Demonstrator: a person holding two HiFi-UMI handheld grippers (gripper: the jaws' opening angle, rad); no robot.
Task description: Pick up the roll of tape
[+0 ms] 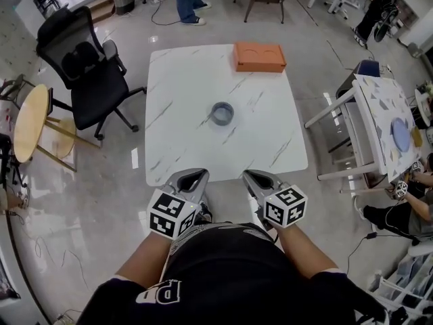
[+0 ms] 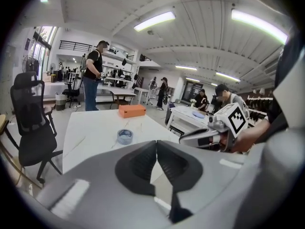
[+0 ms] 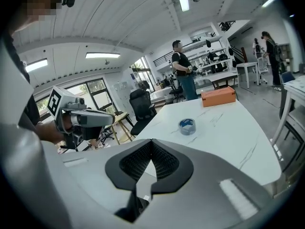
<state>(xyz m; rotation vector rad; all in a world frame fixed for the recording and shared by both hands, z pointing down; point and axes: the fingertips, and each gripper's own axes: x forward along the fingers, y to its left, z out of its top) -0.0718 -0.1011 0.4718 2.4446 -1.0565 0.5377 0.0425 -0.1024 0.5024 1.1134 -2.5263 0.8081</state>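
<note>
Left gripper and right gripper fingers are being held closed, empty, so the roll of tape risks being shoved across the table.

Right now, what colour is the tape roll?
Blue-grey roll of tape, clearest in the head view.

The square stone-look table is white with thin grey marble veins. At its centre, the small roll of tape is blue-grey. At twelve o'clock from the roll, the flat rectangular box is orange, and at ten o'clock the mesh-backed office chair is black. The left gripper and right gripper are silver-grey with black ribbed pads and black-and-white square markers.
</note>
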